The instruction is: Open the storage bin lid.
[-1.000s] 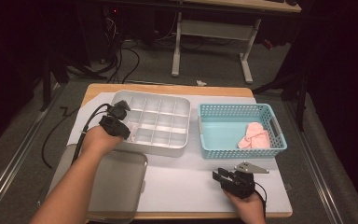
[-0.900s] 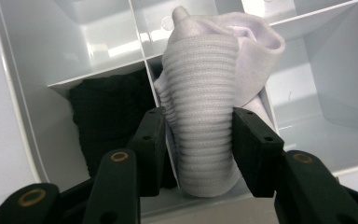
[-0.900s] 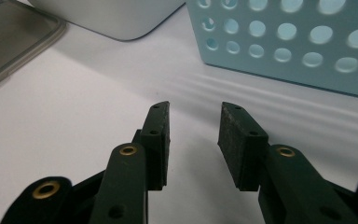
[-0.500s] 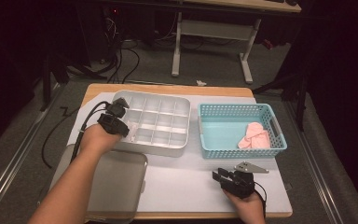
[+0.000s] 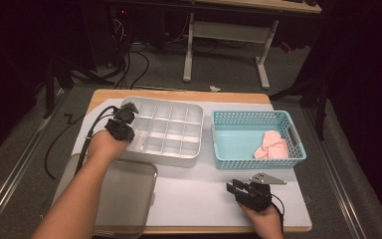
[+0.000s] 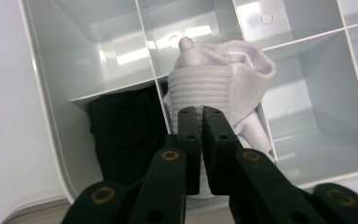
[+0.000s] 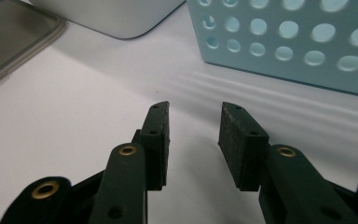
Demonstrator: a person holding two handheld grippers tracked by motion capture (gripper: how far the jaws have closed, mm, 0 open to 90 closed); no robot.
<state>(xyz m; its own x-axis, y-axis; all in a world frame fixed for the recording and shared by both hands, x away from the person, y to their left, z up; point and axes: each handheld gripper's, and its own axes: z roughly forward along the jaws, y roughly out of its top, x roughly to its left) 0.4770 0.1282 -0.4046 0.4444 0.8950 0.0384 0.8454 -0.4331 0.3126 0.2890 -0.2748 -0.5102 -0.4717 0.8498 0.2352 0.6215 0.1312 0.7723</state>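
My left gripper hangs over the near-left corner of a white compartment tray. Its jaws have just been closing and now stand together; I see nothing between the pads. Just past the tips, a rolled white sock lies in one compartment, and a black sock fills the compartment to its left. In the high view the left gripper is at the tray's near-left part. My right gripper rests open over the white mat, with nothing between its fingers; from above it is near the front edge.
A light blue perforated basket stands right of the tray with pink socks inside; its wall is just ahead of the right gripper. A grey lid lies at the front left, under the left forearm.
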